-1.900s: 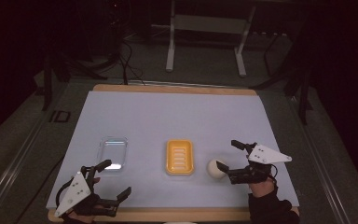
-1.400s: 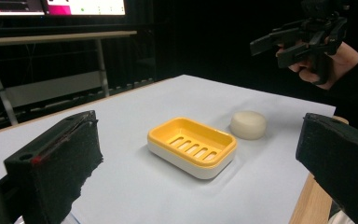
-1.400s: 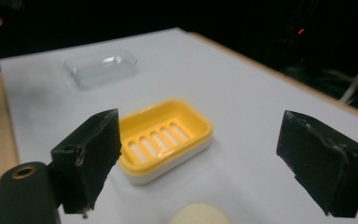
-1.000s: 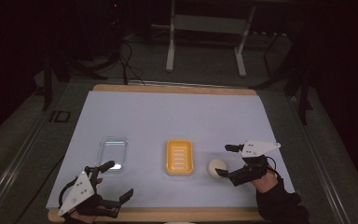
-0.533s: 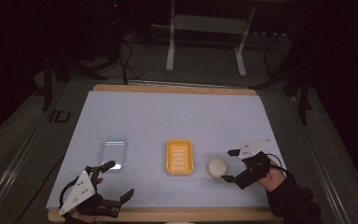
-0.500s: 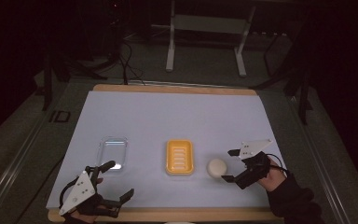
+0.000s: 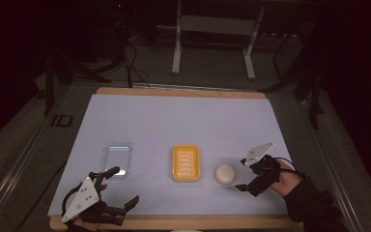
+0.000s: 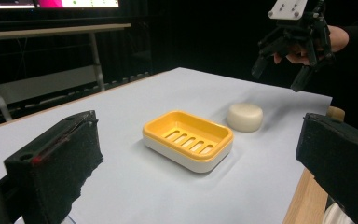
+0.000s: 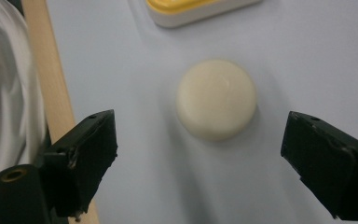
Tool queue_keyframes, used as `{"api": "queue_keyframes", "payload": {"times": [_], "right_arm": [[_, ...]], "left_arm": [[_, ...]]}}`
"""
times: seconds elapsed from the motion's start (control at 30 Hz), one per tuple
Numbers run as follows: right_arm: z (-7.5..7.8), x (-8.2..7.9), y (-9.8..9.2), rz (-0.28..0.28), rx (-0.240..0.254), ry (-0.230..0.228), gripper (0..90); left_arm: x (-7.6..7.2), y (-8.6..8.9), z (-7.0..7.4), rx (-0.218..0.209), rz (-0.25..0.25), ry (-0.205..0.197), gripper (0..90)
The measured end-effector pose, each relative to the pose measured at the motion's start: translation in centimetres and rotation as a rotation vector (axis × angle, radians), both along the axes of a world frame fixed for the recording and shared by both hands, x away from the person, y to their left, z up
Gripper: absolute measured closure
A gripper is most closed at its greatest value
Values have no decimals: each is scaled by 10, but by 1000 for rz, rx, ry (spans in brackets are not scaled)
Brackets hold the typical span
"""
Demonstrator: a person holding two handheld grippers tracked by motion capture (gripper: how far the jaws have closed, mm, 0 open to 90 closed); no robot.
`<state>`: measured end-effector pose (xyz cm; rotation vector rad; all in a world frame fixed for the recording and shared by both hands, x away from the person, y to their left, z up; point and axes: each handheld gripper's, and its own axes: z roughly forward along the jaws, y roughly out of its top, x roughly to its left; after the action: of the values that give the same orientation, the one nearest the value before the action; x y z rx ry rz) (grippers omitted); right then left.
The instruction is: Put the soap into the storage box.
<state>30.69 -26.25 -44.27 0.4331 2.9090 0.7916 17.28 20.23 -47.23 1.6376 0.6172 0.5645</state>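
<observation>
The round cream soap (image 7: pixel 224 173) lies on the white tabletop (image 7: pixel 183 121) just right of the yellow soap dish (image 7: pixel 186 162), apart from it. The right tool (image 7: pixel 245 175) hovers beside the soap, jaws spread wide, seemingly not touching it. The left tool (image 7: pixel 118 191) sits near the front edge, jaws spread, by a clear lid (image 7: pixel 116 155).

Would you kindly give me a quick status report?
Right tongs open, beside the soap bar, not touching. Left tongs open, idle. Soap dish empty. Nothing in the way.
</observation>
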Motion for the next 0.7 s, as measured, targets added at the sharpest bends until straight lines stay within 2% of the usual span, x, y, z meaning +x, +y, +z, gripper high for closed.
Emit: {"api": "queue_keyframes", "payload": {"times": [0.17, 0.2, 0.23, 0.37, 0.5, 0.63, 0.7], "right_arm": [[-2, 2, 1, 27, -70, 5, 103], [-2, 2, 1, 27, -70, 5, 103], [-3, 2, 2, 36, -105, 31, 103], [-6, 4, 3, 48, -169, 62, 103], [-6, 7, 2, 49, -210, 99, 103], [-5, 8, 1, 43, -229, 95, 103], [-6, 11, 0, 43, -257, 97, 103]], "left_arm": [[0, 0, 0, 4, -2, 1, 1], [0, 0, 0, 4, -2, 1, 1], [0, 0, 0, 6, -3, 1, 1], [0, 0, 0, 12, -4, 2, 1], [0, 0, 0, 9, -6, 4, 1], [0, -1, 0, 10, -8, 5, 1], [1, -1, -1, 13, -11, 6, 1]]}}
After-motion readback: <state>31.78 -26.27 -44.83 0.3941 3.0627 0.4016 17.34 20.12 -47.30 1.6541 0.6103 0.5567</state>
